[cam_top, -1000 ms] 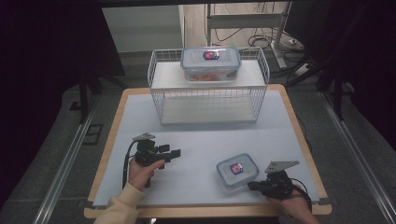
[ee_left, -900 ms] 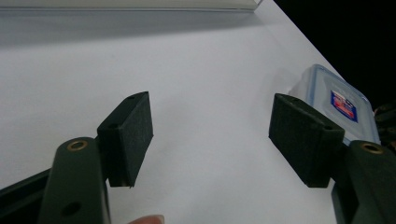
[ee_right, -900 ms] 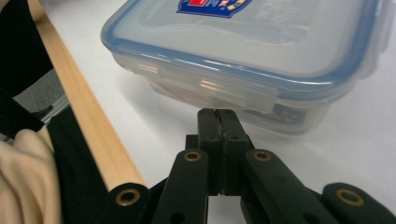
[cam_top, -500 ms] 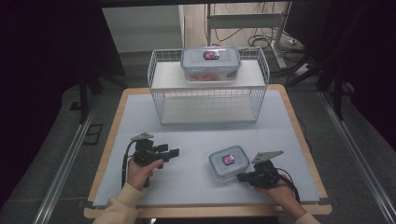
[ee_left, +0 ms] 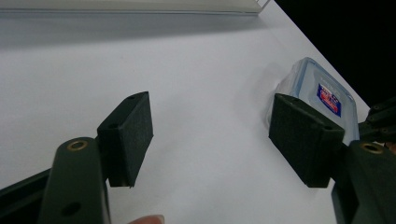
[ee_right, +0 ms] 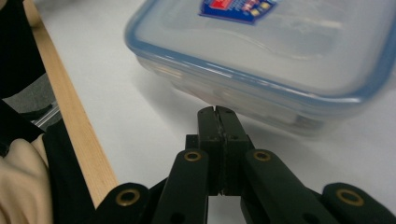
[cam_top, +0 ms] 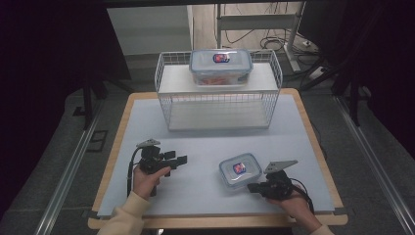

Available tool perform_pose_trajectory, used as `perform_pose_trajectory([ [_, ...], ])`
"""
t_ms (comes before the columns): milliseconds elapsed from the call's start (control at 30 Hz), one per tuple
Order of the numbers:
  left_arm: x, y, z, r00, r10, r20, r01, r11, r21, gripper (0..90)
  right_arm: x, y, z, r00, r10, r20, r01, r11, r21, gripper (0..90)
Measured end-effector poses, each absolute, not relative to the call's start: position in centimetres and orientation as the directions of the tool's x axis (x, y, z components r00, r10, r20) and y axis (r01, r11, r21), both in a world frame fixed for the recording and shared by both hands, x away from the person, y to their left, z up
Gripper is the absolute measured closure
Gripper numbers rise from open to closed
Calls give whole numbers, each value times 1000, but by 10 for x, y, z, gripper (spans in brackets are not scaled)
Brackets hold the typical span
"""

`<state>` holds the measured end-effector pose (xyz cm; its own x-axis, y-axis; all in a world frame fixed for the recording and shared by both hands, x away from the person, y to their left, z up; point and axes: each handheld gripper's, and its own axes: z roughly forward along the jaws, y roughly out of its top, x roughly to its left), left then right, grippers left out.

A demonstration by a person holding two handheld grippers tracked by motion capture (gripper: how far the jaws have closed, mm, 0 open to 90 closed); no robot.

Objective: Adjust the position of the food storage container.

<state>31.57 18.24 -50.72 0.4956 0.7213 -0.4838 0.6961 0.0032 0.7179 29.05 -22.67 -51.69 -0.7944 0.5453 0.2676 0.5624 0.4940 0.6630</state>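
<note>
Pressing our right gripper [cam_top: 250, 186] with its jaws pinched together and empty against the near side of the small lidded container [cam_top: 239, 170], we use it as a blunt pusher, judging that closed jaws nudge better than they grasp. That container sits low and right of centre in the high view. Our left gripper [cam_top: 183, 159] waits at lower left, jaws wide and empty, probably to catch or steady it.

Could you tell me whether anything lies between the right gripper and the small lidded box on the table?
Nothing visible does. The right gripper, jaws shut, points straight at the near side of the small box, with bare table between them.
</note>
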Motion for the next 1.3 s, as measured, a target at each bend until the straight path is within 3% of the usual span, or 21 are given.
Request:
perform_pose_trajectory([
  [833, 316, 185, -508, 490, 725, -484, 696, 9, 718, 302, 323, -173, -524, -785, 566, 252, 556, 463, 691, 894],
  [1100, 316, 186, -507, 491, 725, -483, 694, 11, 720, 302, 311, -207, -512, -768, 598, 230, 554, 439, 708, 894],
  [1300, 316, 185, -507, 493, 725, -480, 693, 6, 721, 303, 326, -249, -508, -664, 709, 237, 616, 339, 711, 894],
])
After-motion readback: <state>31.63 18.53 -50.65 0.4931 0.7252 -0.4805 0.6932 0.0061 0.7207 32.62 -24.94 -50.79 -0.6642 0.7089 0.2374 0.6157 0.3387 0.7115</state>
